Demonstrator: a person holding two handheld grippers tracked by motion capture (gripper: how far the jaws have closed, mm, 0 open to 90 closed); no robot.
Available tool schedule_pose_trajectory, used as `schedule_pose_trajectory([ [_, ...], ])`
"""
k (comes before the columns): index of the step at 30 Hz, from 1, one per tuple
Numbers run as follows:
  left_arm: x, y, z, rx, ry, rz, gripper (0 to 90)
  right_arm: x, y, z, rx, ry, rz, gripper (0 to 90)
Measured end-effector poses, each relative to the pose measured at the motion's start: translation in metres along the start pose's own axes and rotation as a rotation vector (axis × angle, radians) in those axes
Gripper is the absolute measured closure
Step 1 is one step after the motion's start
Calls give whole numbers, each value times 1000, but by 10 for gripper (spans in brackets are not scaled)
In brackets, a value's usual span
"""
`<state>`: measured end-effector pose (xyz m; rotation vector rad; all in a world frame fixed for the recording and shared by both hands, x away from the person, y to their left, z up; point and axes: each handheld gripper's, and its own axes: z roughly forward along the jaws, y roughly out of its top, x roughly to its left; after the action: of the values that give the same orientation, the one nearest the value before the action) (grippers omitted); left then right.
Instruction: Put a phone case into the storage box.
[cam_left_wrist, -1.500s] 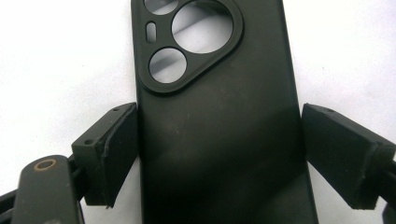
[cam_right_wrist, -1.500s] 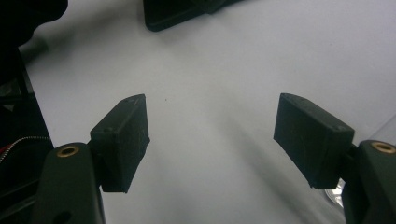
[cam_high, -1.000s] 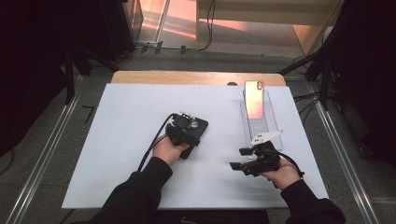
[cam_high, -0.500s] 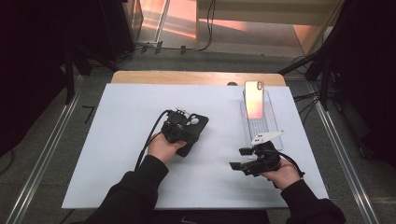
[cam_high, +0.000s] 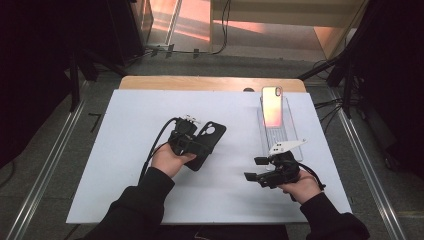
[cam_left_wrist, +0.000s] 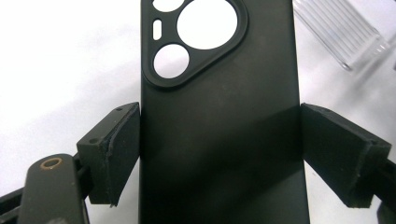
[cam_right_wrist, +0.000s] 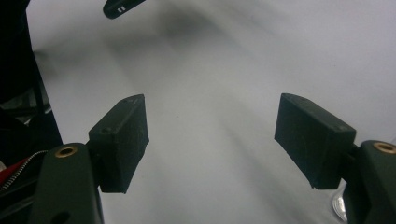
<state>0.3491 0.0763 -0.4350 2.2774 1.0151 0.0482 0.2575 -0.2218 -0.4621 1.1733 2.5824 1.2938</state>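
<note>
Black phone case (cam_left_wrist: 219, 121) sits clamped across its width in the left tongs (cam_high: 192, 142), now lifted off the white desk (cam_high: 125, 150) vs. a sec ago, so pickup looks done. Right tongs (cam_high: 265, 170) wide, empty, unmoved. Phone (cam_high: 271, 105) waits on clear stand (cam_high: 280, 137). Case's lower end cut off.

one black phone case (cam_left_wrist: 219, 121), with three camera cutouts in it. one phone (cam_high: 271, 105), leaning on one clear stand (cam_high: 280, 135). two grippers: left gripper (cam_high: 192, 141), right gripper (cam_high: 257, 169). two hands, one white mat (cam_high: 120, 165), one wooden table (cam_high: 200, 83).
</note>
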Motion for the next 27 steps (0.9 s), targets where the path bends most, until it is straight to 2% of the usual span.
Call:
schedule_pose_trajectory([
  [4, -7, -6, -7, -30, -24, 4, 160, 2, 3, -2, -21, 3, 8, 238],
  [7, -12, -13, -10, -48, -41, 11, 160, 5, 6, -3, -22, -9, -15, 238],
  [14, -17, -26, -13, -81, -47, 0, 159, 15, 17, -6, -39, -1, -34, 238],
  [16, -18, -29, -14, -97, -50, -5, 160, 17, 20, -7, -37, 7, -19, 234],
  [19, -20, -32, -14, -96, -37, 12, 159, 18, 24, -7, -42, 5, -5, 234],
  [23, -21, -38, -16, -134, -28, -2, 159, 18, 30, -7, -48, 18, 34, 233],
  [27, -25, -43, -15, -162, -18, -12, 159, 20, 37, -7, -50, 28, 50, 231],
])
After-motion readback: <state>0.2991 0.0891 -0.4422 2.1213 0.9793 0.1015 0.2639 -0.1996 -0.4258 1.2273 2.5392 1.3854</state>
